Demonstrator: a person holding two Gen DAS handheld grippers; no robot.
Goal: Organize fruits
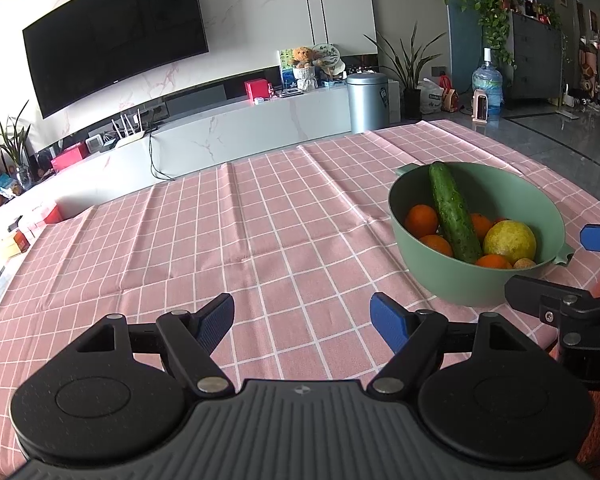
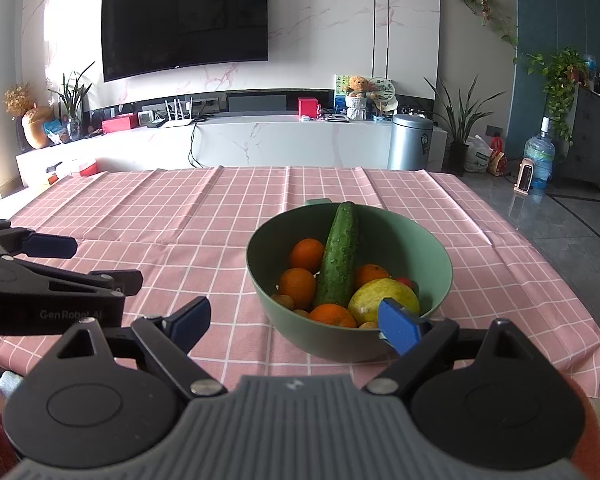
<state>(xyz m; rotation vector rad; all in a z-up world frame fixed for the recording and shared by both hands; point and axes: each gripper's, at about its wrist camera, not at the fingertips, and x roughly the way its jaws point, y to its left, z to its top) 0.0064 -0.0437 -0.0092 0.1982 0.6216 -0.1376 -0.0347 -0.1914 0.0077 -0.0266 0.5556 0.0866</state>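
Observation:
A green bowl (image 2: 432, 256) stands on the pink checked tablecloth (image 2: 188, 216). It holds a cucumber (image 2: 338, 262) leaning on the far rim, several oranges (image 2: 298, 286), a yellow-green lemon (image 2: 370, 300) and small brown fruits. The bowl also shows in the left wrist view (image 1: 460, 280), with the cucumber (image 1: 452, 212) and lemon (image 1: 508, 240). My left gripper (image 1: 302, 322) is open and empty over bare cloth, left of the bowl. My right gripper (image 2: 294, 322) is open and empty just in front of the bowl's near rim.
The table's far edge faces a white TV cabinet (image 2: 260, 140) with a wall TV (image 2: 184, 20). A metal bin (image 2: 410, 142) and plants stand beyond. The floor drops off at the table's right side (image 2: 580, 220).

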